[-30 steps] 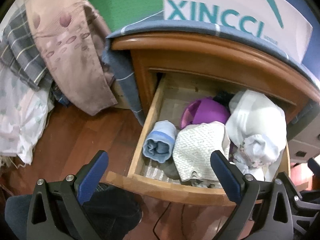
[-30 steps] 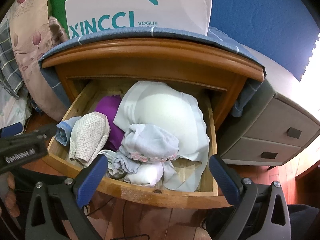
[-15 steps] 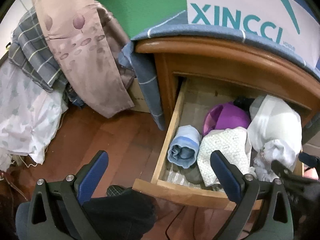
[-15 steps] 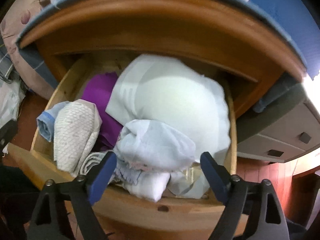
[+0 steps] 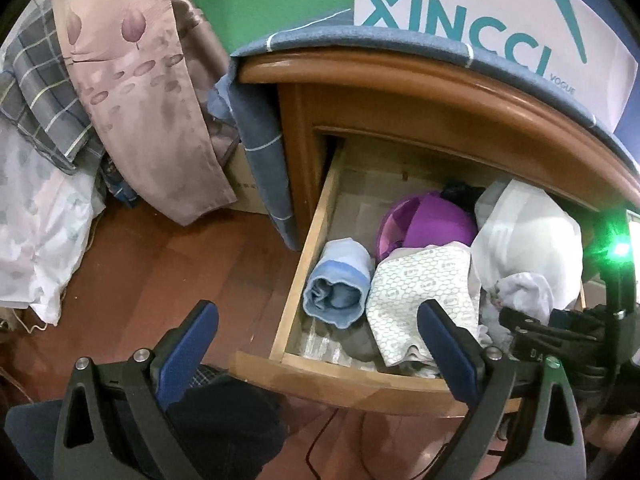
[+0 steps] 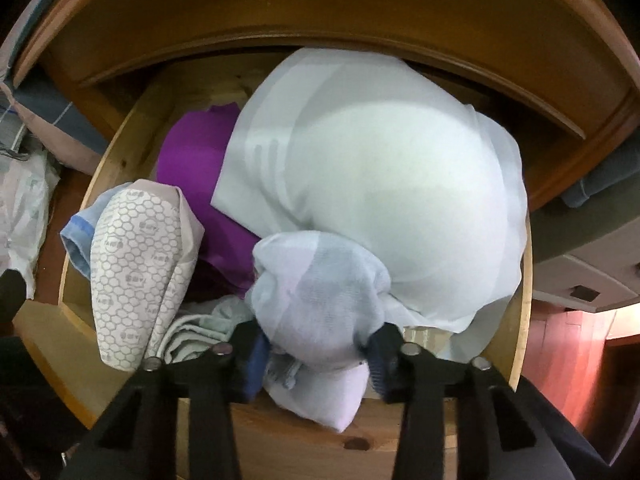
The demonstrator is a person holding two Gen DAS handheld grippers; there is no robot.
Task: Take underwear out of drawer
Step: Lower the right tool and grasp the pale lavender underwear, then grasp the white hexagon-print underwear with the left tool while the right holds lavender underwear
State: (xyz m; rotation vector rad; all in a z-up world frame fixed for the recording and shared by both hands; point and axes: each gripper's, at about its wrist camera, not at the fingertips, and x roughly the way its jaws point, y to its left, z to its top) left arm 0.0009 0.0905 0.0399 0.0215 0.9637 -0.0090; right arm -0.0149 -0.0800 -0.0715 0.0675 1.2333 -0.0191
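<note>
The wooden drawer stands open and full of folded underwear. My right gripper is down in the drawer, its jaws closed around a pale blue-white bundle of underwear at the drawer's front. It also shows in the left wrist view. A large white garment lies behind the bundle, a purple one to the left, a honeycomb-patterned one and a rolled blue one further left. My left gripper is open and empty, held in front of the drawer's left corner.
The nightstand top overhangs the drawer and carries a blue cloth and a white XINCCI bag. Bedding and cloths hang at the left over the wooden floor. A grey drawer unit stands at the right.
My right gripper moved forward and down into the drawer and closed on the pale bundle. My left gripper shifted left, away from the drawer's middle, still open.
</note>
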